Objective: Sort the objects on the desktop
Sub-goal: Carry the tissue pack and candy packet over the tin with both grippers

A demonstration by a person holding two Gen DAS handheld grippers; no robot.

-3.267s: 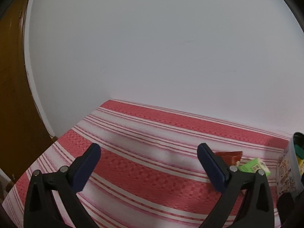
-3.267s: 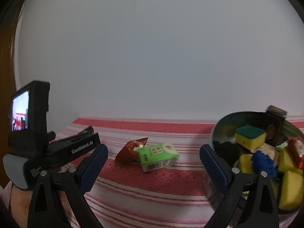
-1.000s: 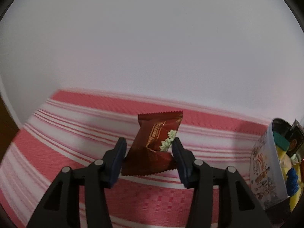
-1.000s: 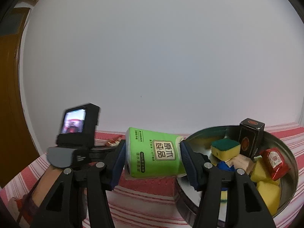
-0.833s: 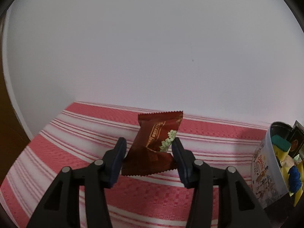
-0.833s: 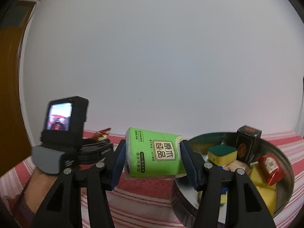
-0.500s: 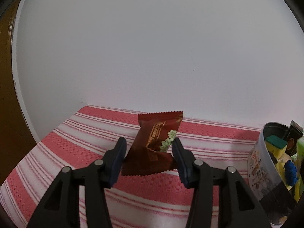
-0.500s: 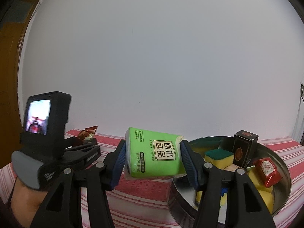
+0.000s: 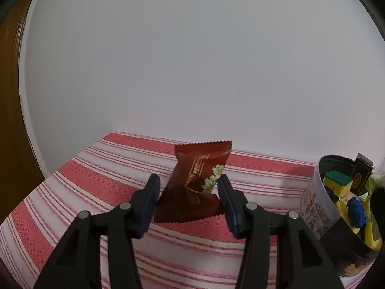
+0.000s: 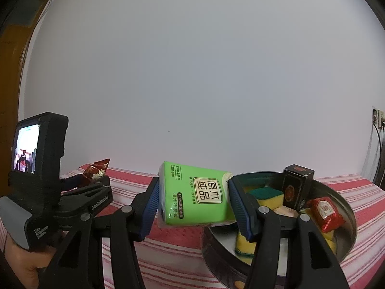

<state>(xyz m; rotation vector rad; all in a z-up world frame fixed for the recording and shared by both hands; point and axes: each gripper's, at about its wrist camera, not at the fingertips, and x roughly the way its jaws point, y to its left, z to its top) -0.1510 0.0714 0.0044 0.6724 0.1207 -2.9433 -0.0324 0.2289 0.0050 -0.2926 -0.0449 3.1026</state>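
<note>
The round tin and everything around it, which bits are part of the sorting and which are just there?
Part of the job:
- round tin holding sponges, a black box and a red packet
- green tissue pack clamped in the right tongs
- brown snack wrapper clamped in the left tongs

Just there:
- striped tablecloth
- white wall
- wall socket

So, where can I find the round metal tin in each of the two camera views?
Left wrist view: the round metal tin sits at the far right edge, partly cut off, right of the left gripper that holds the brown snack packet.
Right wrist view: the tin fills the lower right, behind the right gripper that holds the green tissue pack.
Shared landmark: the black box standing upright in the tin.
</note>
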